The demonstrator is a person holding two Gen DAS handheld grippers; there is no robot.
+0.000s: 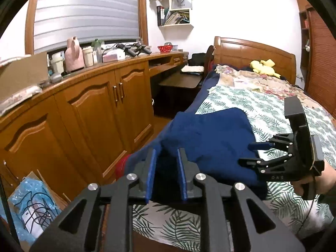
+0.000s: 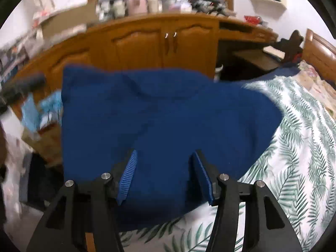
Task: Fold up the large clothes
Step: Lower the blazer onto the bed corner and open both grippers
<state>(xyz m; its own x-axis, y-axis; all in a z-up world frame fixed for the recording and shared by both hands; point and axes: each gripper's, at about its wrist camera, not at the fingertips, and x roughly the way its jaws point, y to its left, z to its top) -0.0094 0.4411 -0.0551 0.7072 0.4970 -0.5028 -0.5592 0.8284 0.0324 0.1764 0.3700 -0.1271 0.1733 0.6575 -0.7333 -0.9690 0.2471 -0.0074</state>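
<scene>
Our left tongs (image 1: 167, 157) have the blue pads only a little apart, and we can't see any cloth pinched between them; the gap looks dark and empty, with the blue garment (image 1: 210, 138) lying just past the tips. Our right tongs (image 2: 166, 161) stand a good bit wider, roughly half open, hovering over the same garment (image 2: 168, 115) with nothing gripped, fabric showing under and between the pads but not pressed by them. From the left view the right tongs (image 1: 250, 154) come in from the right side, tips over the garment's near right edge, with a hand (image 1: 319, 182) behind them on the grip.

The garment is spread on the leaf-print bed cover (image 1: 262, 105), its left part drooping over the bed's edge toward the floor. Something red (image 1: 121, 166) peeks out just under that hanging edge, left of our left tongs.

Further out, left of the bed, a run of wooden cabinets (image 1: 90, 109) stands close, so there isn't much room on that side. Below them on the floor sits an open cardboard box (image 1: 35, 205) with blue wrap and cables. Ahead beyond the garment there's a floral blanket (image 1: 252, 79), a yellow plush toy (image 1: 262, 66) and the wooden headboard (image 1: 252, 52). The right view is blurred around the edges.
</scene>
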